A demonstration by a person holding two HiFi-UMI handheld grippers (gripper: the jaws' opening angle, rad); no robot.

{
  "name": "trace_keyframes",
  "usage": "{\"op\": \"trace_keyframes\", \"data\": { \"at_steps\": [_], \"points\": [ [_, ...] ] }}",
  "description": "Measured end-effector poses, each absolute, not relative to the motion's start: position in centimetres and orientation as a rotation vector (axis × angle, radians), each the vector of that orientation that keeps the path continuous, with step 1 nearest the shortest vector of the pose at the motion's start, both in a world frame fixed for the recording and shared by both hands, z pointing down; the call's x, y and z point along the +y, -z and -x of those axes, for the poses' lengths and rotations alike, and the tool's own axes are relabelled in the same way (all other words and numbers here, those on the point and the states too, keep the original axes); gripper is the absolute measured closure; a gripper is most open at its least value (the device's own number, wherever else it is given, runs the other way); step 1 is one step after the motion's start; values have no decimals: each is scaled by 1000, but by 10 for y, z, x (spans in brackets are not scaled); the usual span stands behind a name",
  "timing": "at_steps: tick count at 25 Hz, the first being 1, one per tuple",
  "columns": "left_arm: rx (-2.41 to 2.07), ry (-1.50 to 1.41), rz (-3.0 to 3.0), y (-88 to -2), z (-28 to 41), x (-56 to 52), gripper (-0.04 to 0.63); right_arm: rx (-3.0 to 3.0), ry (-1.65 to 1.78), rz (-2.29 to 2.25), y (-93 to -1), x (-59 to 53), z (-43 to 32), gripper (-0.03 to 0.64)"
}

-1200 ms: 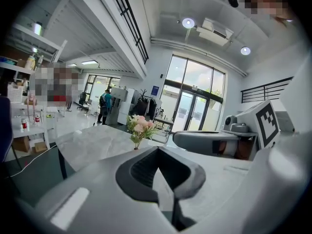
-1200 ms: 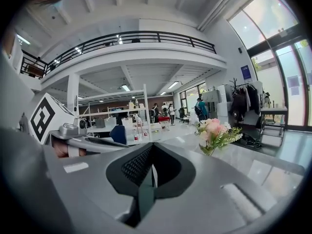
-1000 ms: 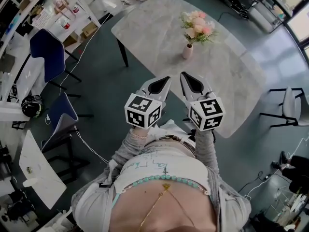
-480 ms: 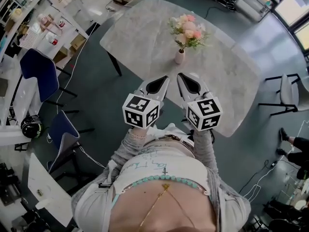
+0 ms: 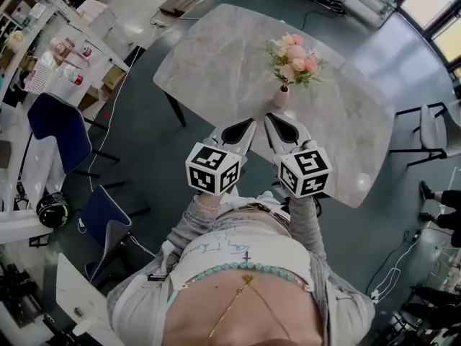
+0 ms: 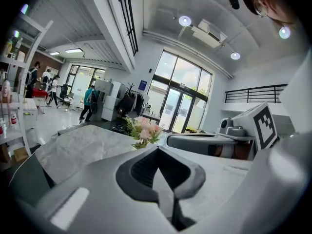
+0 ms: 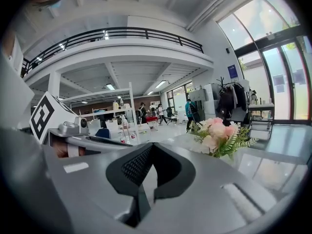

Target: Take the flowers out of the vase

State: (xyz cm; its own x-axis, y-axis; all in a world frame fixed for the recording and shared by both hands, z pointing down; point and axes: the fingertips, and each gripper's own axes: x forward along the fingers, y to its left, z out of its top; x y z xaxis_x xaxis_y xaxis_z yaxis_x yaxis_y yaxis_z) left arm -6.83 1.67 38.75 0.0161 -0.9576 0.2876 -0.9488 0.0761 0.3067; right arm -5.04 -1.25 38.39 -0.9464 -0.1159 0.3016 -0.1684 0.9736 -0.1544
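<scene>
A bunch of pink and cream flowers [image 5: 294, 58] with green fern stands in a small pale pink vase [image 5: 282, 96] on the grey marble table [image 5: 216, 56]. My left gripper [image 5: 243, 127] and right gripper [image 5: 279, 124] are held side by side near the table's near edge, short of the vase. Both are shut with nothing between their jaws. In the left gripper view the flowers [image 6: 143, 132] rise just beyond the closed gripper tip [image 6: 157, 150]. The right gripper view has the flowers [image 7: 219, 133] to the right of its closed tip [image 7: 151, 146].
Two blue chairs [image 5: 61, 125] [image 5: 108, 218] stand on the dark floor at the left. A white shelf unit [image 5: 68, 49] with small items is at the far left. A light chair [image 5: 432, 132] stands right of the table. People walk in the far background [image 6: 89, 101].
The view has shifted, so the table and vase sit a little further right and lower in the picture. Both grippers stay shut and side by side.
</scene>
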Motion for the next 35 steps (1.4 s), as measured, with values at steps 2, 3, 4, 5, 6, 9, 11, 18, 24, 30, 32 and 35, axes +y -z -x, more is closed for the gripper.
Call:
{"op": "trace_keyframes", "data": {
  "at_steps": [2, 3, 4, 5, 6, 9, 11, 18, 24, 30, 32, 35],
  "points": [
    [-1927, 21, -1907, -387, 80, 21, 595, -2831, -256, -233, -384, -8, 62, 591],
    [-1917, 18, -1918, -388, 85, 23, 595, -2831, -257, -250, -385, -6, 67, 591],
    [-1906, 15, -1930, -389, 90, 24, 595, -2829, -259, -268, -386, -5, 70, 591],
    [-1896, 13, -1942, -390, 93, 26, 595, -2826, -262, -287, -388, -3, 73, 591],
    [-1884, 11, -1954, -391, 96, 28, 595, -2821, -267, -308, -390, -2, 75, 591],
    [-1839, 1, -1986, -394, 103, 31, 595, -2807, -287, -374, -395, 1, 78, 591],
    [-1807, -9, -2009, -396, 106, 29, 595, -2797, -295, -412, -396, -1, 79, 591],
    [-1736, -13, -2051, -401, 105, 16, 595, -2784, -298, -501, -395, -17, 74, 591],
    [-1743, -23, -2042, -398, 106, -11, 595, -2797, -312, -501, -390, -49, 75, 591],
    [-1765, -21, -2049, -383, 114, -44, 595, -2829, -294, -458, -372, -77, 90, 591],
    [-1767, -24, -2053, -381, 113, -54, 595, -2837, -291, -455, -369, -85, 89, 591],
    [-1758, -37, -2057, -384, 107, -66, 595, -2844, -296, -457, -369, -96, 84, 591]
  ]
}}
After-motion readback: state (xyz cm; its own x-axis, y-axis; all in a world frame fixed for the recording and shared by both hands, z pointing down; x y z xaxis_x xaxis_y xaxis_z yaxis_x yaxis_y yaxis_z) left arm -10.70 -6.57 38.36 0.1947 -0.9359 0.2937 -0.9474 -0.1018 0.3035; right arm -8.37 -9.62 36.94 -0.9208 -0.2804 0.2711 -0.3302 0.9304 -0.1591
